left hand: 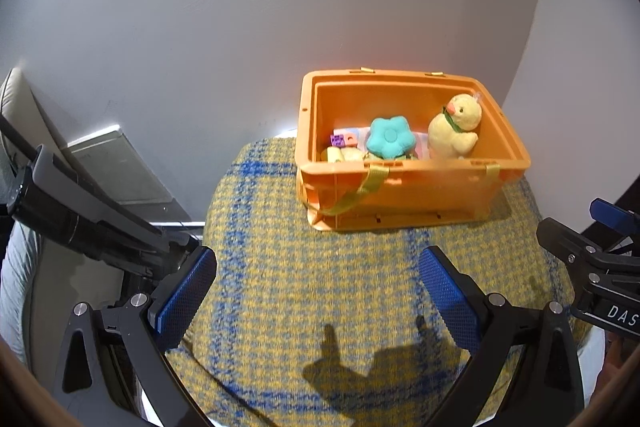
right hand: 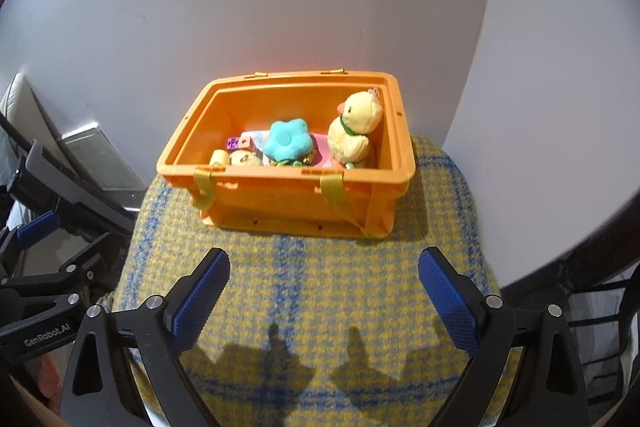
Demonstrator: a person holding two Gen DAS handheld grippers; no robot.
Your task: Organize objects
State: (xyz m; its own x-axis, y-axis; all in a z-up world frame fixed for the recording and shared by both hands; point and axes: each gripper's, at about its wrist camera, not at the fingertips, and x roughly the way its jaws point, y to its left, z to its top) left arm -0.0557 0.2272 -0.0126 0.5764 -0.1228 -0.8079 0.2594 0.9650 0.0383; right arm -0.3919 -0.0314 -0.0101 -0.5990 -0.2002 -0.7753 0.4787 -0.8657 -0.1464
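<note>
An open orange plastic bin [left hand: 400, 193] [right hand: 288, 201] stands at the back of a yellow and blue checked cloth [left hand: 304, 287] [right hand: 320, 287], against a white wall. In it sit a yellow plush duck [left hand: 456, 127] [right hand: 354, 129], a teal flower cushion [left hand: 390, 137] [right hand: 288, 141], small coloured blocks [left hand: 344, 139] [right hand: 236, 143] and other small toys. My left gripper [left hand: 318, 291] is open and empty, over the cloth in front of the bin. My right gripper [right hand: 324, 295] is open and empty, also in front of the bin.
The cloth covers a rounded seat with edges falling away left and right. A grey box [left hand: 132, 171] [right hand: 100, 159] and dark bars [left hand: 80, 215] stand at the left. The right gripper [left hand: 600, 267] shows in the left wrist view; the left one [right hand: 48, 291] shows in the right wrist view.
</note>
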